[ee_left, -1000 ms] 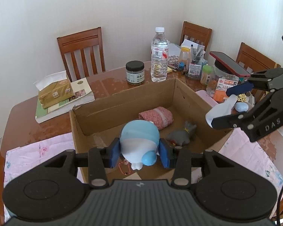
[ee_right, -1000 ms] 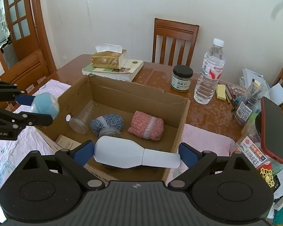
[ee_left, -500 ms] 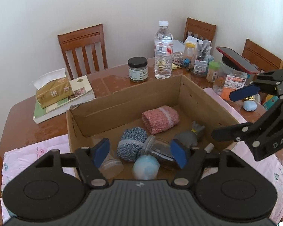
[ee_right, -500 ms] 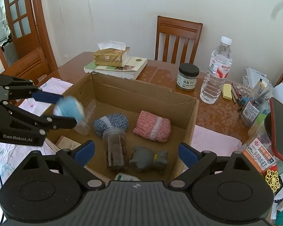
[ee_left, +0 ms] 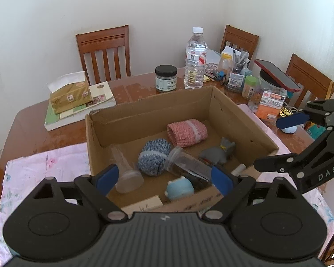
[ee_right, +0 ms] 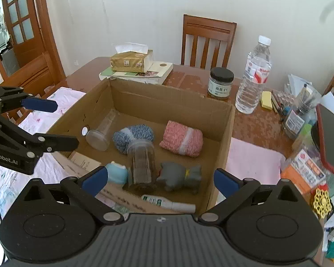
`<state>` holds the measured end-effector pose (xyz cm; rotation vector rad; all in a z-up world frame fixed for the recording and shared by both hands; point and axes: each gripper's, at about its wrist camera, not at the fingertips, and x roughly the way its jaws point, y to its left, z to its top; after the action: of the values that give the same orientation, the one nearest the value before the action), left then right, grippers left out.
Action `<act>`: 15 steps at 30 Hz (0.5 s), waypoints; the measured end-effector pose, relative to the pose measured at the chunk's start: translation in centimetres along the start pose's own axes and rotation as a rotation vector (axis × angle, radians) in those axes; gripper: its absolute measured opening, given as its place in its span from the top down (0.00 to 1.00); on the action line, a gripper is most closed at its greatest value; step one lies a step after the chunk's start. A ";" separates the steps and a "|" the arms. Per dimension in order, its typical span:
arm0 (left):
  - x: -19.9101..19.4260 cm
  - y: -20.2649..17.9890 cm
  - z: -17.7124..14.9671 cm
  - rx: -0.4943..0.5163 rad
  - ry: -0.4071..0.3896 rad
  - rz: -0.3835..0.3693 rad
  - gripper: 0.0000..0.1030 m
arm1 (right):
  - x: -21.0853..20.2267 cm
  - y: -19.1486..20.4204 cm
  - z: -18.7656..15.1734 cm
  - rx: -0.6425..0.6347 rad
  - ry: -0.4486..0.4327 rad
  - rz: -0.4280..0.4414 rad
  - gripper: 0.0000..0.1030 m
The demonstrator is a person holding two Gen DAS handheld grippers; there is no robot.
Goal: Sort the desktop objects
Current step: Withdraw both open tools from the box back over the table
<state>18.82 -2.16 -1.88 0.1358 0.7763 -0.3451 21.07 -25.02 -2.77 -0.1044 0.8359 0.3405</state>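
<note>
Desktop objects are lying mostly inside the cardboard box (ee_left: 149, 113) that is filling the middle of both views: a pink knitted roll (ee_left: 187, 131), a blue-grey knitted roll (ee_left: 154, 156), a clear cup (ee_left: 125, 171) on its side, a clear jar (ee_right: 142, 163) of dark contents, a grey toy animal (ee_right: 178, 175), a pale blue toy (ee_left: 180, 188) and a white tube (ee_right: 167, 202) near the lower edge. The left gripper (ee_left: 162, 178) is hanging over the box with its jaws opening and nothing between them; the right gripper (ee_right: 161, 179) is likewise spreading wide and carrying nothing. Sorting is looking well advanced, though not finished: toward the upper right of the left view a water bottle (ee_left: 195, 60), a dark-lidded jar (ee_left: 166, 77), a pen holder (ee_left: 236, 75) and a small blue item (ee_left: 288, 129) are sitting on the table (ee_left: 29, 131), while a tissue pack (ee_left: 70, 93) is resting on books at the upper left.
</note>
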 end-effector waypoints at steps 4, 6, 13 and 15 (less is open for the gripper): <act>-1.0 -0.7 -1.1 0.014 0.008 0.016 0.12 | -0.7 0.2 -1.1 0.018 -0.002 -0.012 0.00; -1.4 -1.0 -1.6 0.018 0.009 0.028 0.12 | -1.1 0.2 -1.7 0.036 -0.002 -0.015 0.00; -2.4 -1.8 -4.4 -0.012 0.050 0.060 0.12 | -1.8 0.8 -3.7 0.048 0.009 -0.022 0.00; -2.5 -2.1 -5.4 -0.012 0.066 0.070 0.12 | -1.8 1.1 -4.4 0.047 0.019 -0.012 0.00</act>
<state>12.87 -2.17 -3.91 0.1637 0.8363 -0.2704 16.50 -25.43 -4.31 -0.0690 0.8613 0.3090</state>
